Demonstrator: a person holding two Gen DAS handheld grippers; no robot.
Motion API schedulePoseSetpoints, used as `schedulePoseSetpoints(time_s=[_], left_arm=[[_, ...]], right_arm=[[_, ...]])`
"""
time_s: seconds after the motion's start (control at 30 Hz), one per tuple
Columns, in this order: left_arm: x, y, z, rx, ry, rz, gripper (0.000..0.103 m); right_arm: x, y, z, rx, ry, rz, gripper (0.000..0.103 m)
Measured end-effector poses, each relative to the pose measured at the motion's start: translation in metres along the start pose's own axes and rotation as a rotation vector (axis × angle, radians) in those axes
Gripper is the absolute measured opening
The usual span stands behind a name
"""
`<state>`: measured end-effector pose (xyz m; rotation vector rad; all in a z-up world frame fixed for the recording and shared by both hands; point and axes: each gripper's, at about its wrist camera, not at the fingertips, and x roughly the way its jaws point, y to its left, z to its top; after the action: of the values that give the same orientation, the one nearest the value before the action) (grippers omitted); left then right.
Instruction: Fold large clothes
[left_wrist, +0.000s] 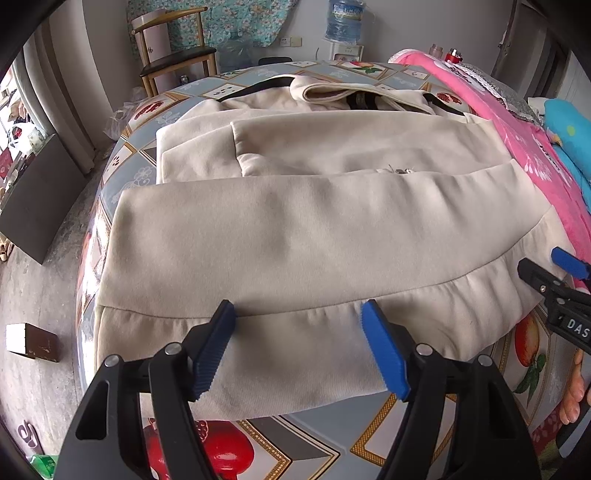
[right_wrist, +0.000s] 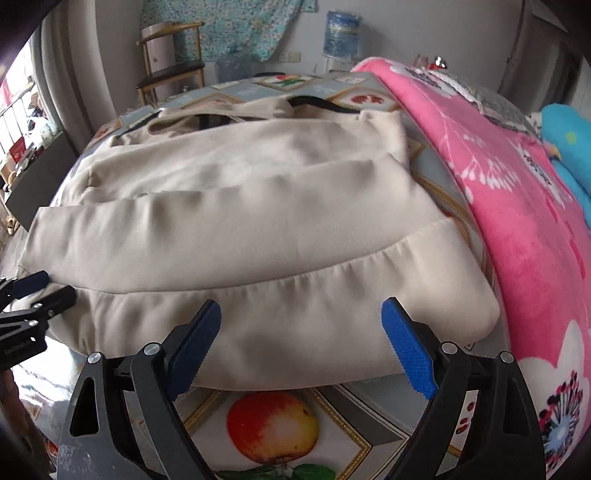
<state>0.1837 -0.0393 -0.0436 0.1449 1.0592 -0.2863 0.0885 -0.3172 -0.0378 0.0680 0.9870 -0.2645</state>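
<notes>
A beige hooded garment (left_wrist: 295, 229) (right_wrist: 240, 229) lies flat on the fruit-patterned tablecloth (left_wrist: 303, 439) (right_wrist: 373, 410), sleeves folded in across the body, hood at the far end. Its ribbed hem faces me at the near edge. My left gripper (left_wrist: 297, 314) hovers open over the hem's left part, and no cloth is pinched between its blue pads (left_wrist: 384, 350). My right gripper (right_wrist: 301, 310) stands open over the hem's right part, holding nothing. Each gripper shows at the edge of the other's view: the right gripper (left_wrist: 550, 267) and the left gripper (right_wrist: 50, 287).
A pink flowered blanket (left_wrist: 517, 140) (right_wrist: 517, 221) and a blue cushion (left_wrist: 569, 133) border the table's right side. A wooden chair (left_wrist: 173, 55), water bottles (left_wrist: 345, 22) and a wall stand beyond the far edge. A small box (left_wrist: 31, 341) sits on the floor at left.
</notes>
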Motion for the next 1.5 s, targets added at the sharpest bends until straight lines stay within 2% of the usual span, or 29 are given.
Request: schedulePoseSetpoints(time_s=[0.07,0.27,0.33,0.47,0.63,0.83,1.0,1.1,1.23,1.33,1.37,1.5], left_arm=[[0.001,-0.001,0.0,0.003,0.001,0.006,0.07],[0.001,-0.002,-0.001,0.009,0.0,0.005,0.072],[0.002,-0.002,-0.001,0.005,-0.001,-0.009,0.076],[0.003,-0.005,-0.002,0.021,-0.006,-0.012,0.081],[0.006,-0.011,-0.004,0.041,-0.01,0.001,0.087],[0.01,-0.018,-0.005,0.051,-0.016,0.034,0.094],[0.008,-0.017,-0.006,0.046,-0.028,0.035,0.094],[0.0,-0.013,-0.01,0.049,-0.073,0.06,0.094],[-0.024,0.008,-0.018,0.021,-0.192,0.085,0.094],[-0.042,0.039,-0.021,-0.032,-0.265,0.117,0.094],[-0.045,0.05,-0.021,-0.05,-0.272,0.116,0.094],[-0.047,0.082,-0.014,-0.082,-0.258,0.061,0.082]], right_arm=[[0.013,-0.007,-0.008,0.024,0.033,0.017,0.087],[0.0,-0.019,-0.004,0.066,-0.023,0.033,0.087],[-0.003,-0.025,-0.002,0.091,-0.039,0.016,0.087],[0.013,-0.036,-0.009,0.149,0.013,0.005,0.088],[0.009,-0.026,-0.012,0.126,-0.015,-0.032,0.088],[-0.011,-0.001,-0.003,0.065,-0.107,0.124,0.088],[0.01,0.023,-0.006,-0.01,-0.06,0.171,0.09],[0.016,0.034,-0.011,-0.064,-0.065,0.131,0.092],[0.015,0.03,-0.011,-0.064,-0.062,0.161,0.093],[0.014,0.031,-0.012,-0.079,-0.064,0.164,0.093],[0.013,0.031,-0.014,-0.081,-0.062,0.167,0.093],[0.012,0.029,-0.013,-0.091,-0.049,0.182,0.093]])
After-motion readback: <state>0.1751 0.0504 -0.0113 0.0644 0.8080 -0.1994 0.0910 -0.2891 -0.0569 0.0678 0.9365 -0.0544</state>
